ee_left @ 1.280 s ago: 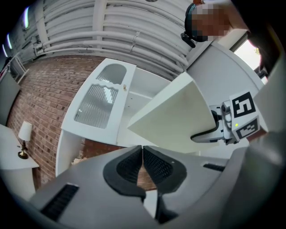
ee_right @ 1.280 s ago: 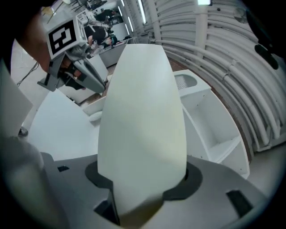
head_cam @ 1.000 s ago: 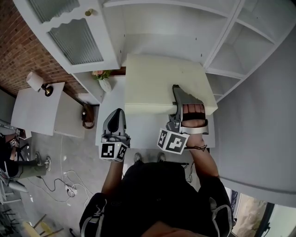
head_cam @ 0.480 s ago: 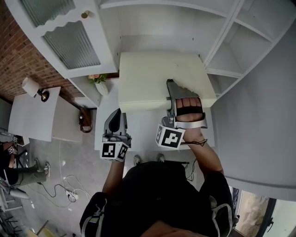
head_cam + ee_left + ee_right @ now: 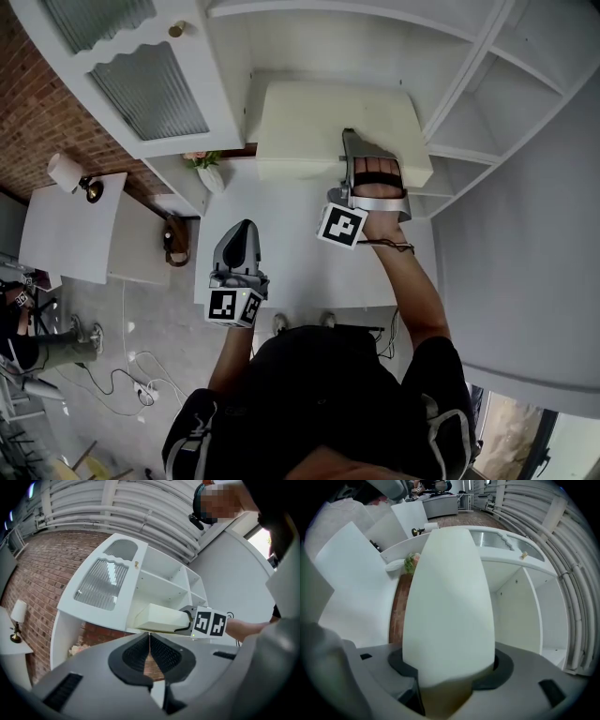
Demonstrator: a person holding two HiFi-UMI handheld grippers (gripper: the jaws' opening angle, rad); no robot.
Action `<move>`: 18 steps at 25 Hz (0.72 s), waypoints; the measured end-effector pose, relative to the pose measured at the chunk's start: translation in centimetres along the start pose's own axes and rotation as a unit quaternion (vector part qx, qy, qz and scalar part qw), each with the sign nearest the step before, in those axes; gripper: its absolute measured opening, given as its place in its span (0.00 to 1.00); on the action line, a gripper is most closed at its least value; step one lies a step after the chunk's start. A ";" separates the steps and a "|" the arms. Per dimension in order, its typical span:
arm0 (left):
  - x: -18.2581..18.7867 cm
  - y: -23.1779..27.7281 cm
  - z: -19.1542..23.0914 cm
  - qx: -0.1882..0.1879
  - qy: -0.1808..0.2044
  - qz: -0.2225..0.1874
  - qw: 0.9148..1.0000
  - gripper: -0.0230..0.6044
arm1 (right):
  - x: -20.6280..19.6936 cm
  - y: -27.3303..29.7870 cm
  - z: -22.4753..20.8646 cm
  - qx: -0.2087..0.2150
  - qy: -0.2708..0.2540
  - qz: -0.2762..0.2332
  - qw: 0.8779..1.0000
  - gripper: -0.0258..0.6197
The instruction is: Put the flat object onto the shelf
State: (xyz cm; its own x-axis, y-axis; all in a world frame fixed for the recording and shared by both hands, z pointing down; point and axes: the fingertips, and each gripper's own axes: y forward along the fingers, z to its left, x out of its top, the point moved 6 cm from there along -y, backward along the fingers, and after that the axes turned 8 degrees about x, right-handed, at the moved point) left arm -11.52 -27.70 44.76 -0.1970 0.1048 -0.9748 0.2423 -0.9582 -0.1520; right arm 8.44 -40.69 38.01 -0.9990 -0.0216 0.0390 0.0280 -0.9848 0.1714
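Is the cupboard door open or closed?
Open. The glass door stands swung out to the left, away from the cupboard, and the shelves inside are in plain view.

In the head view, the person's hand [image 5: 377,178] covers most of the right gripper [image 5: 352,150]; its jaw tips cannot be made out there against the cream board [image 5: 314,122]. In the right gripper view, the board [image 5: 449,606] blocks the middle of the cabinet [image 5: 520,606] and part of the flowers [image 5: 410,562]. The cabinet door [image 5: 141,70] is cut off by the head view's top edge. The flowers [image 5: 204,157] are too small to identify.
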 end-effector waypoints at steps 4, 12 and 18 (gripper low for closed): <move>0.0 0.3 0.0 0.000 0.000 0.001 1.000 0.06 | 0.4 3.1 0.0 0.003 0.000 -0.001 1.000 0.51; -0.6 1.0 0.3 -0.001 0.004 0.005 1.000 0.06 | 0.9 5.8 1.0 0.093 0.001 -0.017 0.996 0.55; -1.1 1.5 -0.3 -0.013 -0.002 0.016 1.000 0.06 | 0.8 6.3 0.8 0.147 -0.008 -0.026 0.989 0.58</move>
State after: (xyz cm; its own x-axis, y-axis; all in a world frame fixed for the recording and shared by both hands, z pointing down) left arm -10.68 -29.16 45.59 -0.1930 0.0731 -0.9785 0.2740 -0.9535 -0.1253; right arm 7.87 -46.81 39.94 -0.9988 0.0322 0.0378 -0.0116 -0.8919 0.4521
